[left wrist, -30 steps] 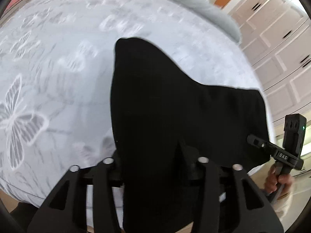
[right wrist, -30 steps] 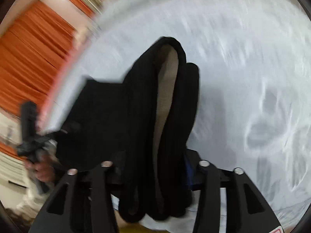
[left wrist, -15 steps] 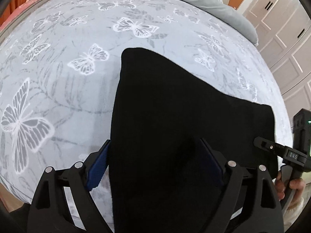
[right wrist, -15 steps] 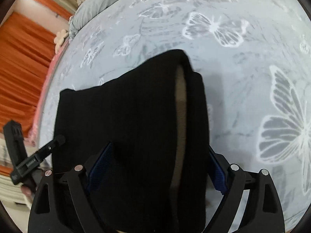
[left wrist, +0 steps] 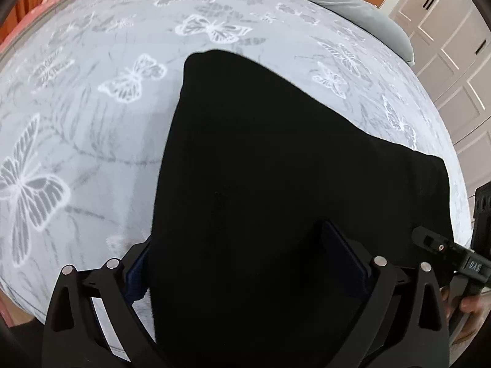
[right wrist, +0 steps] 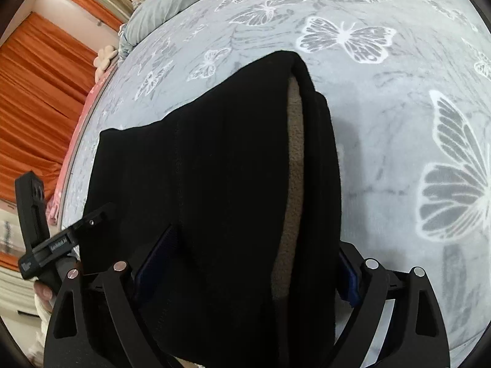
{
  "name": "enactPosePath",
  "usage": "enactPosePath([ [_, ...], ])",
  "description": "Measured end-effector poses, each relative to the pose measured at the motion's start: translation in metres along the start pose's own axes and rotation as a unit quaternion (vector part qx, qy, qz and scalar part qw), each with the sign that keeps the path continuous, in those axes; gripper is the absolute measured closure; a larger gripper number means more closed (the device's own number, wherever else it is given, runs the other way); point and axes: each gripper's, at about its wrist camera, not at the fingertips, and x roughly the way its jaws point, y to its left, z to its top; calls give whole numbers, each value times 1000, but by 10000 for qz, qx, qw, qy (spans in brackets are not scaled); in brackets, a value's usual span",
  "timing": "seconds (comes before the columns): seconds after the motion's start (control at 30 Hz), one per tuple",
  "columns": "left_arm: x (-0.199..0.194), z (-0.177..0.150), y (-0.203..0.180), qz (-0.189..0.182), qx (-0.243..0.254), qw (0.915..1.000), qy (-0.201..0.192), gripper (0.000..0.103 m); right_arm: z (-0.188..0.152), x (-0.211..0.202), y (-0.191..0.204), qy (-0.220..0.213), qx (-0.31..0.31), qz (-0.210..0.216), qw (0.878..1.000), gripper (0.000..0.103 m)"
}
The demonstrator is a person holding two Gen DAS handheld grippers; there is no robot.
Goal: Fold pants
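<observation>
Pants (left wrist: 276,184) folded flat on bedspread (left wrist: 92,122); near edge between both spread claws, left claw (left wrist: 245,263), right claw (right wrist: 245,263).

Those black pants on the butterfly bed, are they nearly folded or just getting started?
Well along, it seems. The black pants already lie doubled over on the butterfly bedspread, tan lining showing between stacked layers. In hand: the left gripper and right gripper are spread open around the near edge, not pinching. Left, probably: withdrawing, or one more fold.
</observation>
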Motion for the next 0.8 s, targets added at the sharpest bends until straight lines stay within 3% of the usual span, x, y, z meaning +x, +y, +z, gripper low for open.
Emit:
enactPosePath([
  [0.13,3,-1,6,-163,-172,9997,69,5,-4,1,3,-157,-33,-14,9999,11],
  [0.4,2,-4,1,-375,-52,9991,202,6,-5,-1,4,-195,-27,-39,9998,12],
  [0.6,1,-6,-2,-462,-58,9986,240,12,-5,-2,2,-172,-13,-31,9998,12],
  [0.7,-3,-6,-3,-573,-81,9981,190,29,-6,-2,2,-206,-25,-51,9998,15],
  [0.77,-8,-6,3,-730,-243,9969,129,52,-7,-4,3,-233,-37,-13,9997,27],
  [0.8,-10,-5,7,-839,-314,9959,125,58,-7,-7,3,-249,-40,47,9997,37],
])
